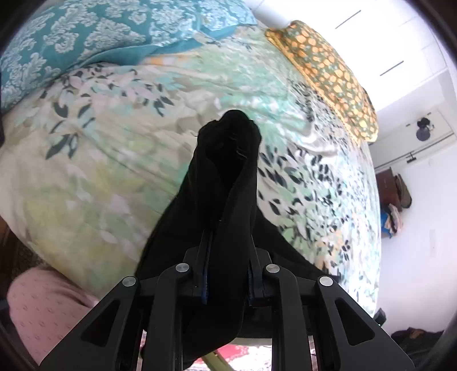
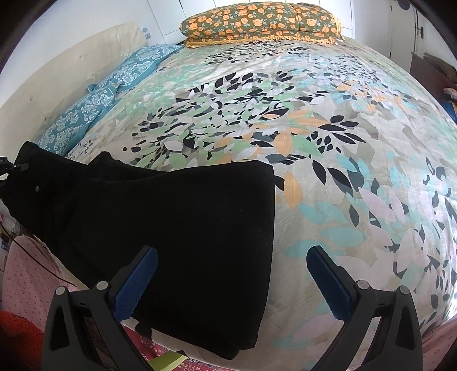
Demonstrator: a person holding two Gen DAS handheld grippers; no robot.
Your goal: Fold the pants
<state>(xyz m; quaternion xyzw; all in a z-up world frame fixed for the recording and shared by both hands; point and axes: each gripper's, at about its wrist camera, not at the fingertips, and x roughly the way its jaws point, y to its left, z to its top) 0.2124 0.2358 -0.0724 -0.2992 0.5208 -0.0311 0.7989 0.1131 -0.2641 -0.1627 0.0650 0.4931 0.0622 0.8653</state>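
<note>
The black pants [image 2: 177,228] lie on the floral bedspread [image 2: 328,142], one end flat near the bed's front edge, the rest rising toward the left. My left gripper [image 1: 228,245] is shut on a bunched fold of the black pants [image 1: 225,177] and holds it lifted above the bed; the cloth covers the fingertips. My right gripper [image 2: 231,256] is open, its blue pads [image 2: 137,282] spread over the right edge of the flat part of the pants, and holds nothing.
Teal patterned pillows [image 2: 94,105] lie along the headboard at the left, and an orange-flowered cushion [image 2: 262,22] lies at the far side. A pink dotted cloth [image 1: 42,308] is at the near left below the bed edge. Cupboards and bags [image 1: 394,197] stand beyond the bed.
</note>
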